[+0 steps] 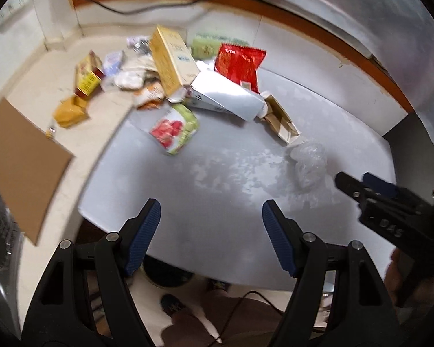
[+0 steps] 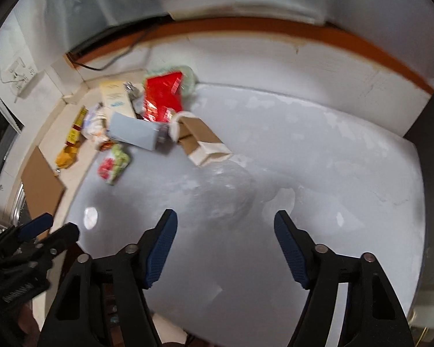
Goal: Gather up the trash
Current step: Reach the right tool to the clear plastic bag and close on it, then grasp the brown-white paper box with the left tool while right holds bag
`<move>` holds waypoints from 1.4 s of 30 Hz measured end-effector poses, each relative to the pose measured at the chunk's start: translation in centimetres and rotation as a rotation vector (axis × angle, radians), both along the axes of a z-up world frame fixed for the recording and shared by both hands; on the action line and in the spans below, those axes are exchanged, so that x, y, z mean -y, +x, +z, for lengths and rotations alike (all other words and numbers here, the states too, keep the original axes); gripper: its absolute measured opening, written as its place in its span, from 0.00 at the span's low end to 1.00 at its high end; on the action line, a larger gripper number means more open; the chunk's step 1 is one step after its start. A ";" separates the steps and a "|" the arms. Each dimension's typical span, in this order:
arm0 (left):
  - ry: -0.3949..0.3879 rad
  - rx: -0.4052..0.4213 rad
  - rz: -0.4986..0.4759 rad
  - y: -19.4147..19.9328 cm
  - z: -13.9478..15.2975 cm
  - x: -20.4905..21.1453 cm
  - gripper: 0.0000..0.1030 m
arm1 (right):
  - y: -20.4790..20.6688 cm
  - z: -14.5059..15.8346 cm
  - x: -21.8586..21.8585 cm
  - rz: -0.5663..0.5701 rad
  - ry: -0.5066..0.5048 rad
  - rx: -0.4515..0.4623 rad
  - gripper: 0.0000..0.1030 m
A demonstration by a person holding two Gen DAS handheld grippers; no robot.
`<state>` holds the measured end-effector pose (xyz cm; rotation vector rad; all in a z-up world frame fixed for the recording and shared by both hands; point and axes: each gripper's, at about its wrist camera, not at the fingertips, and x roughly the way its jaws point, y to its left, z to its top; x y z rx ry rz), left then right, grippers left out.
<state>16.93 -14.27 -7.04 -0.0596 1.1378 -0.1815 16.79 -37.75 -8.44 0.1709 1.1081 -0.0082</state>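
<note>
on the grey table (image 1: pixel 231 179) lies mixed, crumpled trash (image 1: pixel 188 81).

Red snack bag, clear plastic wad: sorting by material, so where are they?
Red snack bag (image 1: pixel 238 65), left wrist view, middle of its front face.
Clear plastic wad (image 1: pixel 308 163), left wrist view, centre of the crumple.

A grey table (image 1: pixel 231 179) adjoins a cream counter (image 1: pixel 31 81) bearing cardboard (image 1: pixel 20 167).
</note>
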 end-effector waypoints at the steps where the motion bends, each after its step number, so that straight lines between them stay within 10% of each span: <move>1: -0.010 -0.017 -0.002 0.6 -0.5 0.4 0.68 | 0.8 -0.9 0.6 0.004 0.010 -0.016 0.66; 10: -0.063 -0.082 -0.043 3.4 -2.1 2.8 0.68 | 5.7 -6.2 0.8 0.086 0.104 -0.063 0.66; 16: -0.097 -0.086 -0.054 5.2 -1.7 4.3 0.68 | 6.9 -8.3 -0.4 0.135 0.113 -0.069 0.33; 37: -0.188 -0.113 0.189 13.3 -7.5 11.6 0.68 | 4.5 -4.7 9.1 -0.037 0.100 0.070 0.27; 42: -0.175 -0.087 0.222 14.1 -8.0 12.5 0.36 | 4.3 -5.0 9.1 -0.027 0.090 0.068 0.27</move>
